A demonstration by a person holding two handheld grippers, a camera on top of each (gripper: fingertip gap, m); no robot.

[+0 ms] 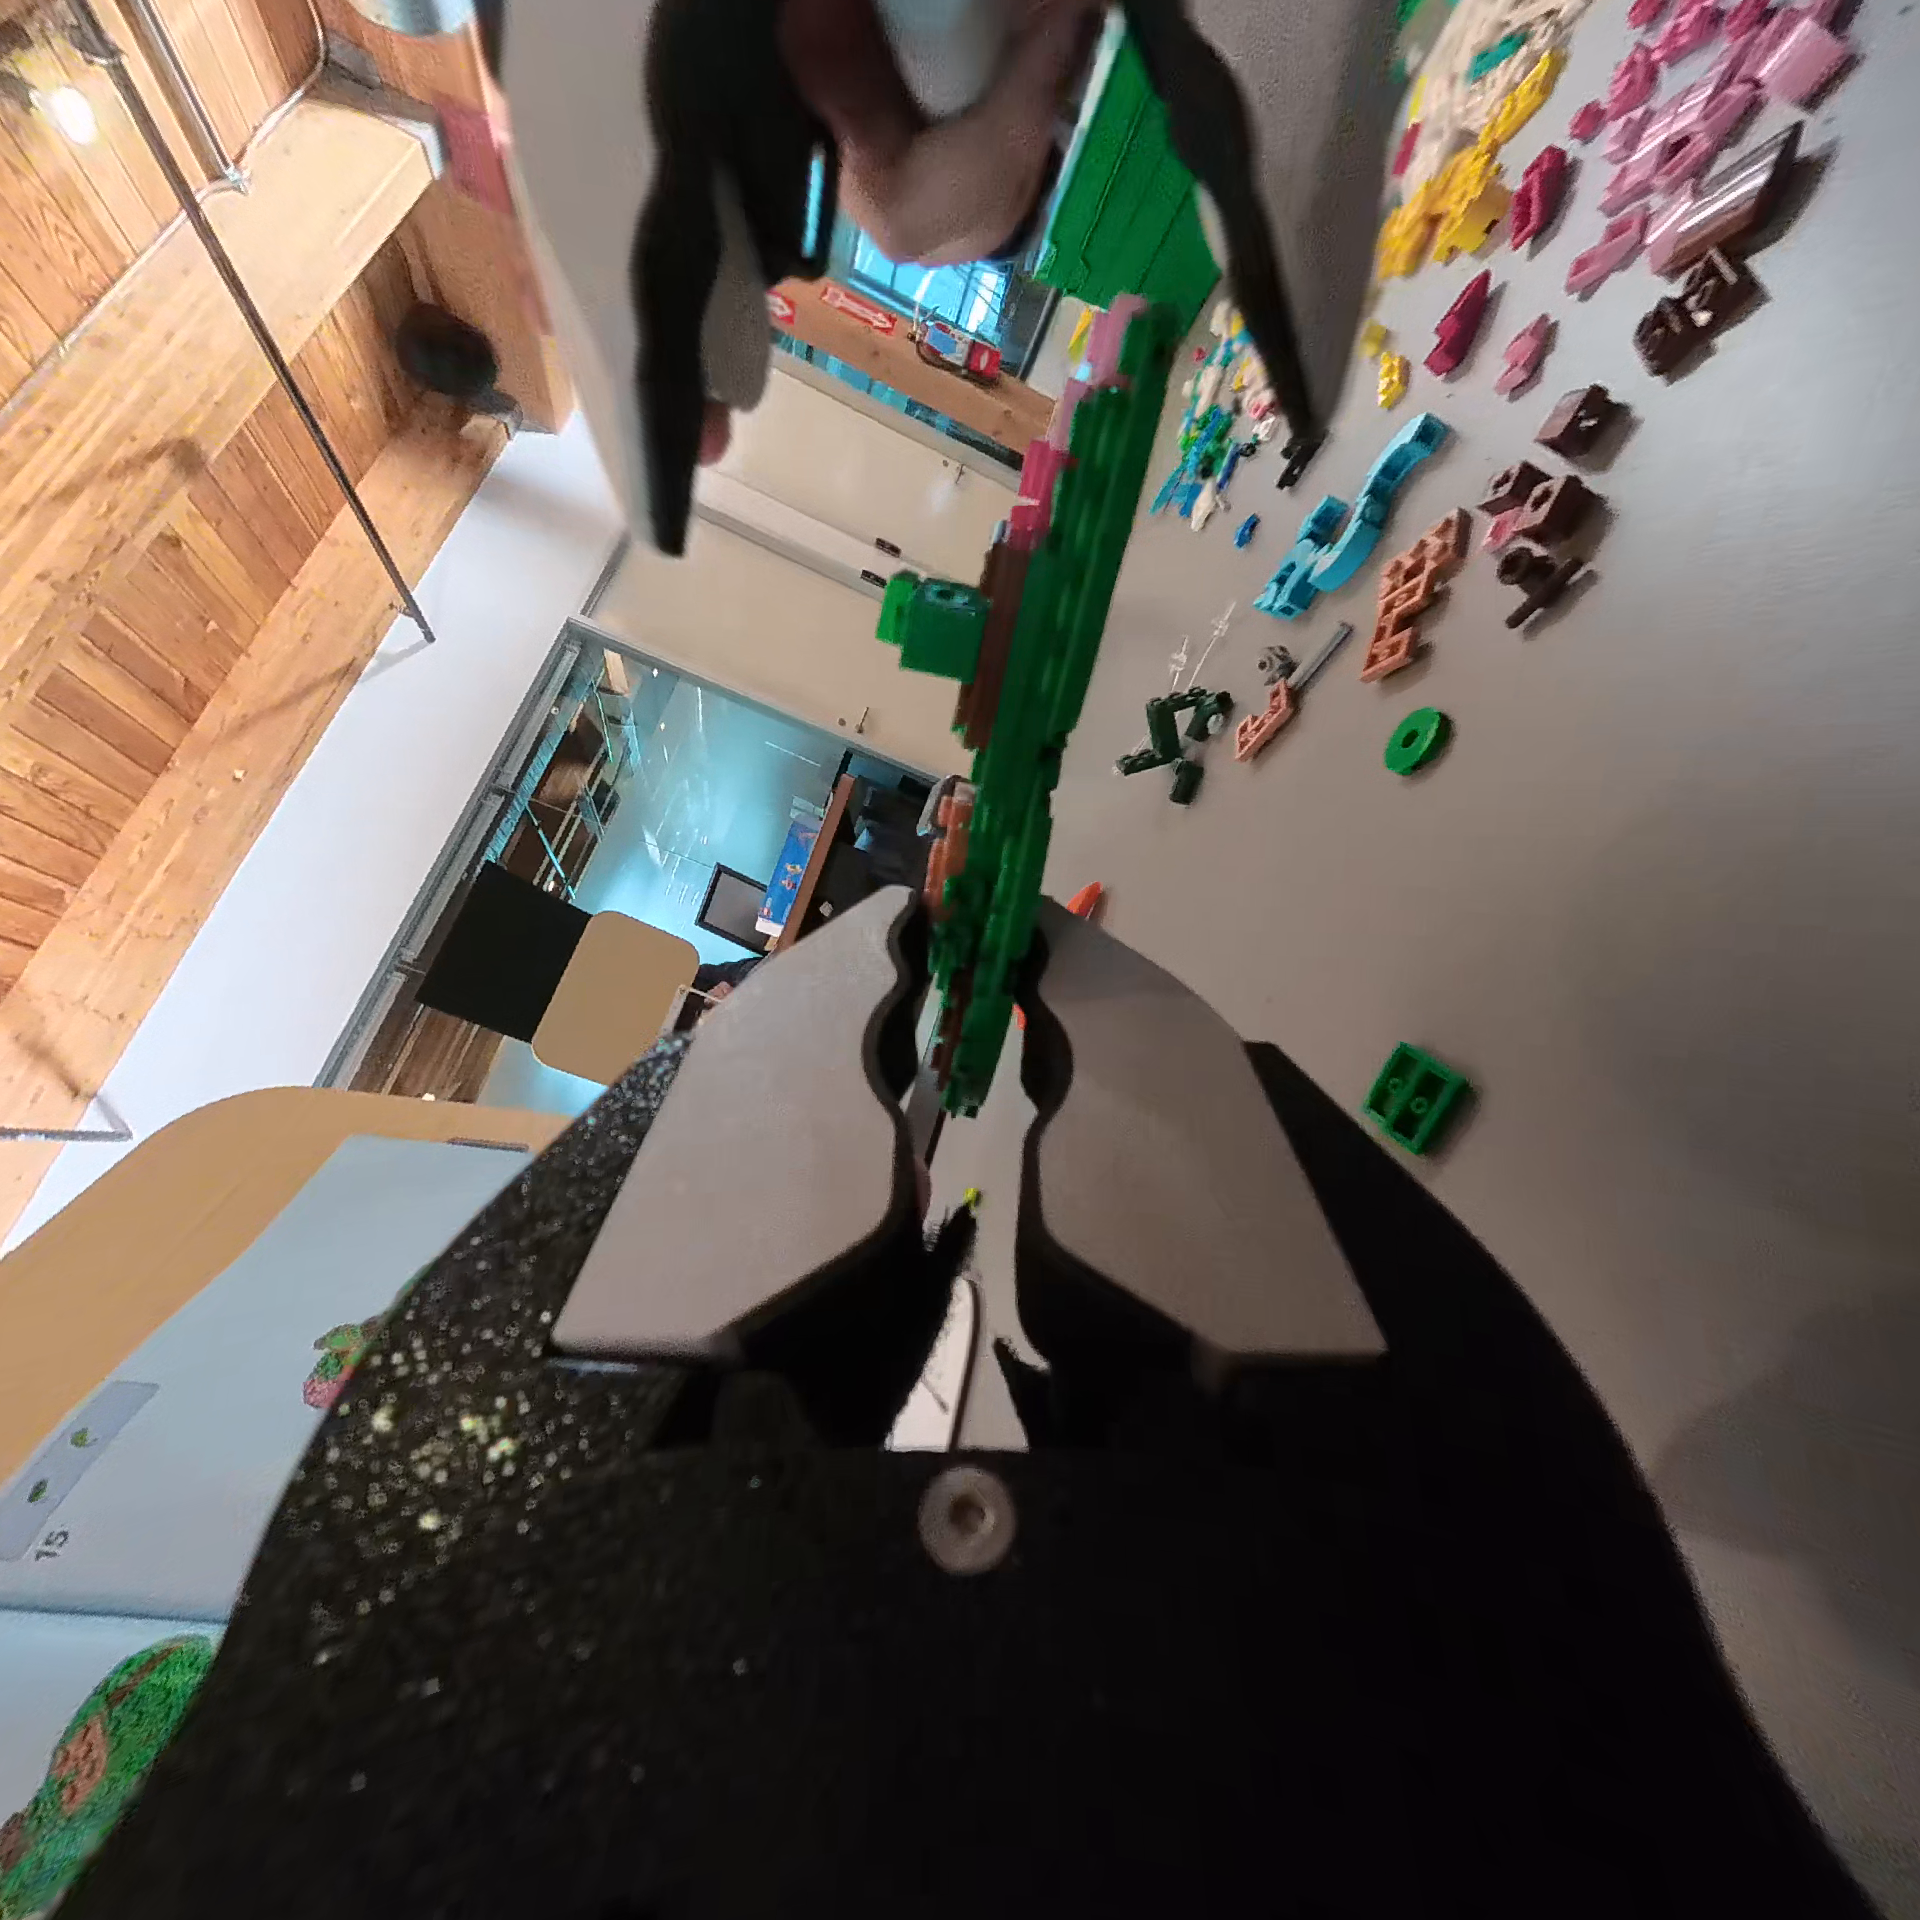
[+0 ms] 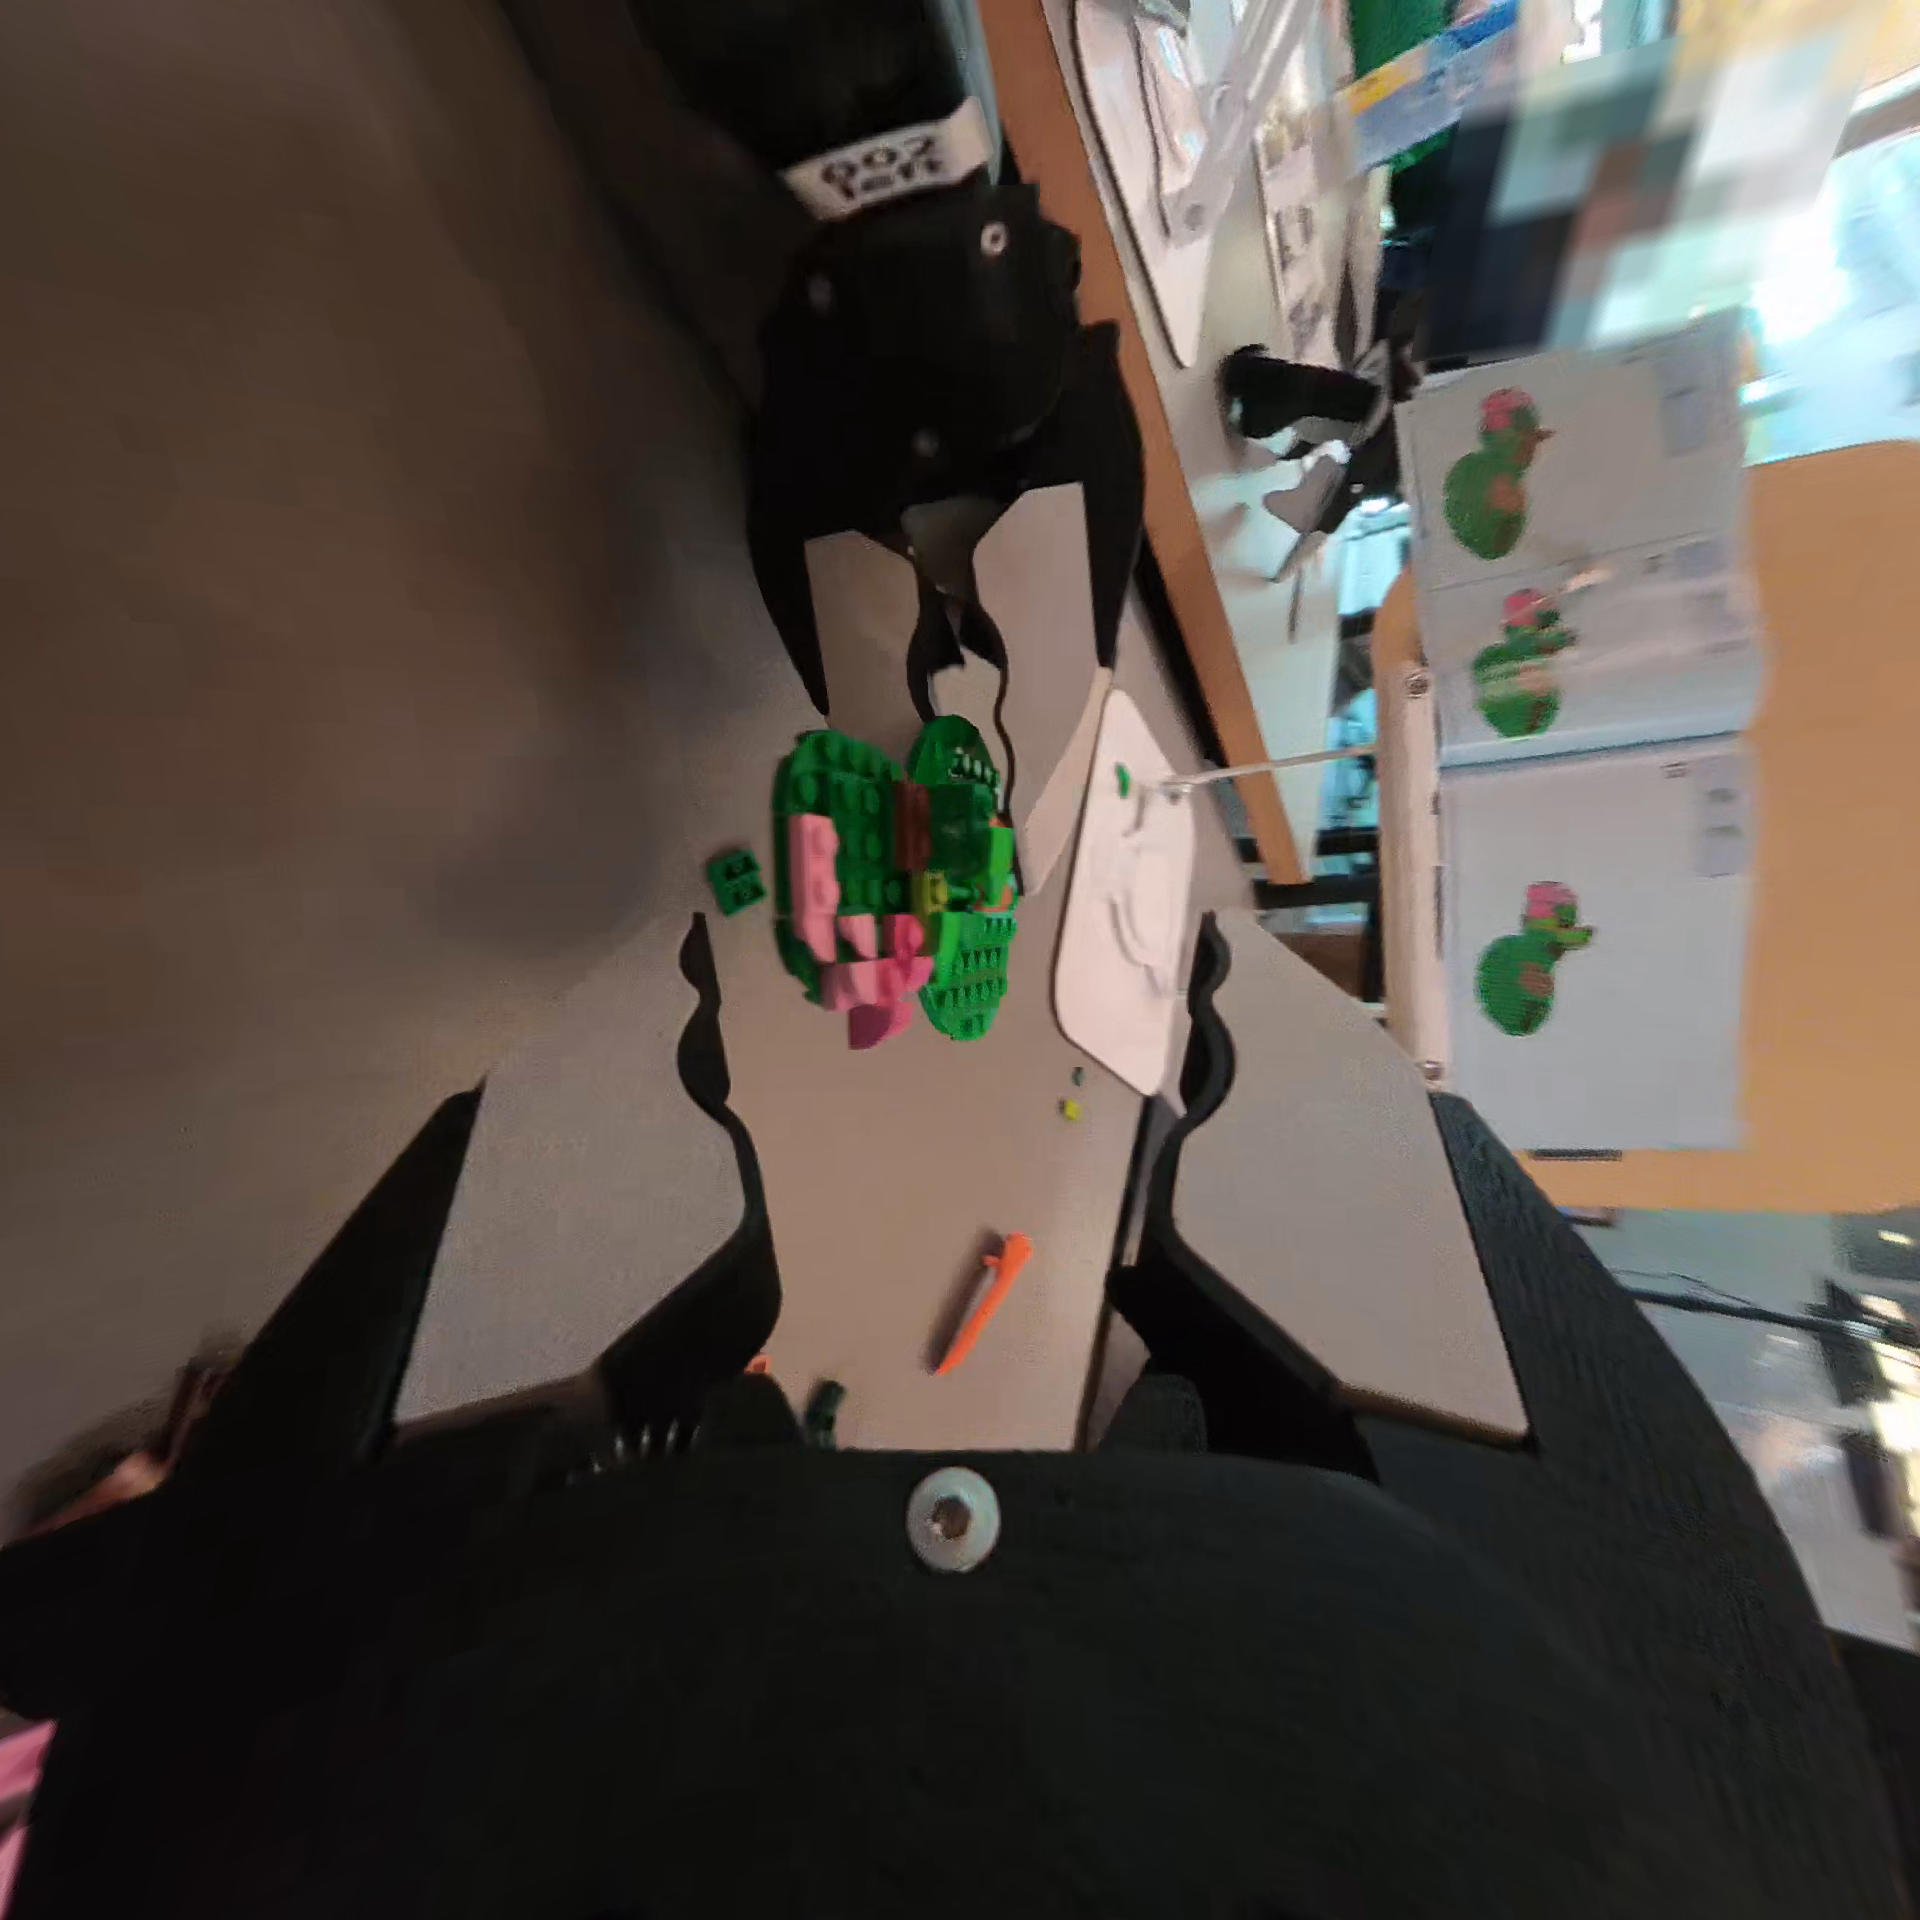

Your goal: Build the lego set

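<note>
The lego build (image 1: 1049, 623) is a flat green oval body with pink and brown bricks on it, seen edge-on in the left wrist view. My left gripper (image 1: 977, 935) is shut on its near edge and holds it upright on the grey table (image 1: 1558, 935). In the right wrist view the build (image 2: 862, 831) shows its studded face, with the left gripper (image 2: 961, 727) clamped on its far end. My right gripper (image 2: 951, 997) is open and empty, just short of the build's pink end. It also shows in the left wrist view (image 1: 987, 488), open, beyond the build.
A loose green 2x2 brick (image 1: 1415, 1096) lies beside the build, also in the right wrist view (image 2: 736, 881). Piles of pink (image 1: 1714, 135), yellow (image 1: 1455, 197), brown (image 1: 1548, 488) and turquoise (image 1: 1351, 520) bricks lie farther off. An orange piece (image 2: 982, 1304) lies under my right gripper. An instruction booklet (image 2: 1590, 727) stands at the table's edge.
</note>
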